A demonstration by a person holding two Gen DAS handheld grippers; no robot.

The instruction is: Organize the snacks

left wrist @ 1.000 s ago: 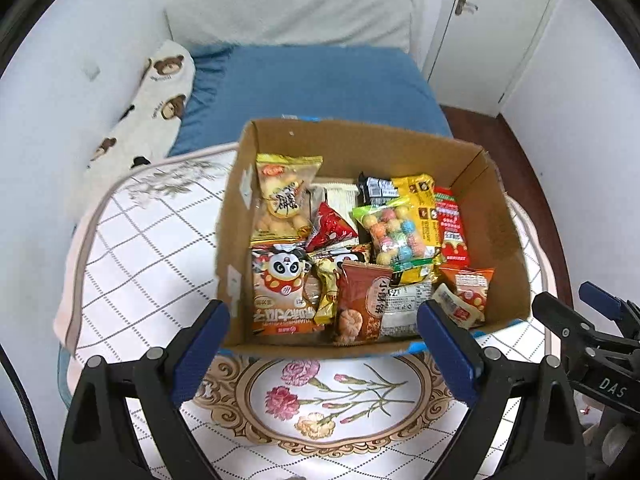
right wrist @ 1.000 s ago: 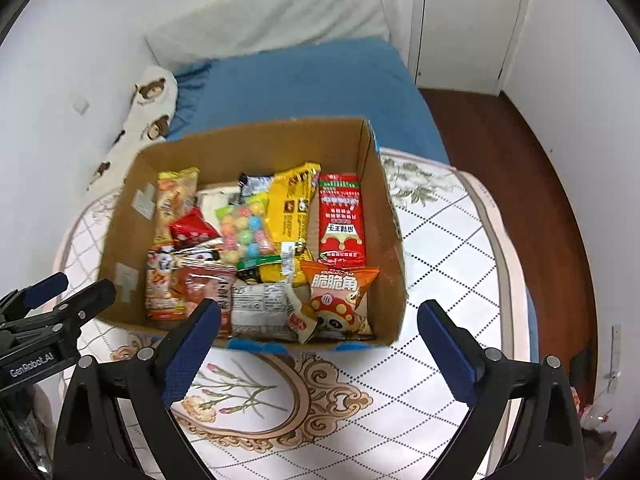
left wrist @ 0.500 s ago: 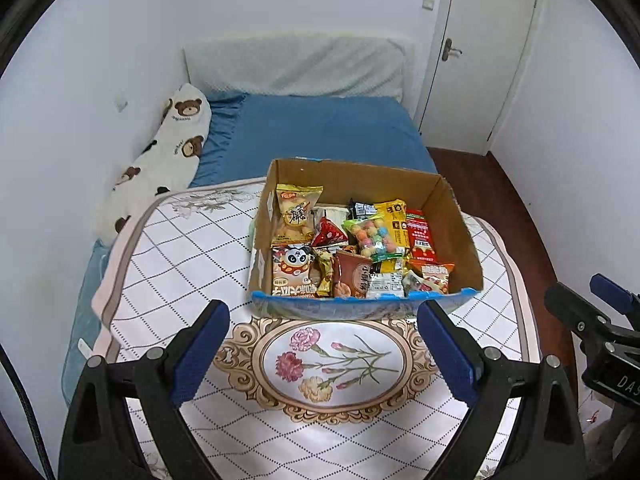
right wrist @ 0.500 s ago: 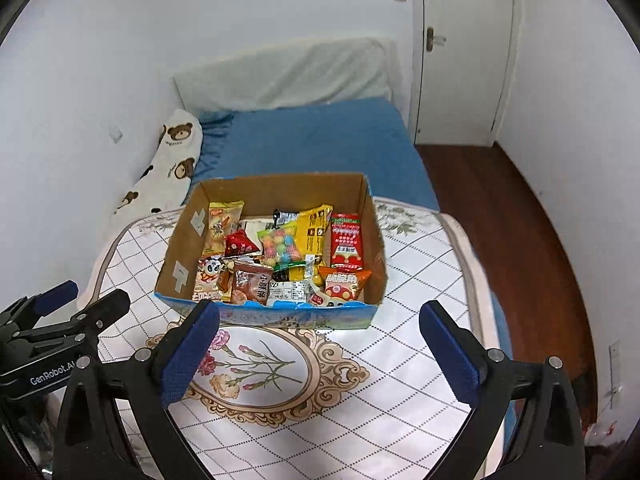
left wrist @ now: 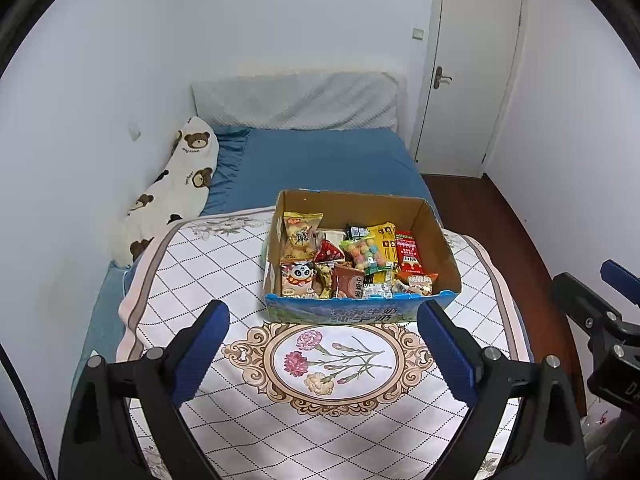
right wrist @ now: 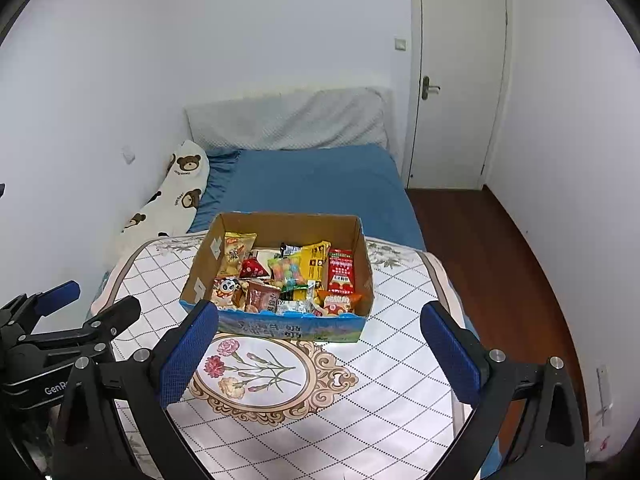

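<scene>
Hovering side by side above the near edge of the tabletop (left wrist: 224, 264), the left claw (left wrist: 324, 354) and the right claw (right wrist: 320, 350) both stand released, blue pads spread wide with nothing between them. Straight ahead of both, well apart from the fingertips, sits the cardboard box (left wrist: 442, 240) that holds the snacks, resting on a quilted cloth with a diamond grid and a floral medallion. Its long axis runs across the claws' line of sight, left to right, with the printed blue front wall facing them.

Seen from the left claw, the box lies slightly right of centre; seen from the right claw, slightly left of centre. Neither looks clearly nearer, so I judge the choice of arm turns on which side of the box a packet lies.

Inside, the packets are crinkly foil and film pouches, loosely overlapped:
- a panda pouch (left wrist: 297, 278) at the front left corner,
- a yellow bag (left wrist: 301, 236) behind it,
- a clear bag of coloured balls (left wrist: 366, 250) in the middle,
- a flat red packet (left wrist: 409, 252) along the right wall.

Such slick, soft pouches likely deform and slide under a pinch, so an edge or seam is probably the safer hold.
</scene>
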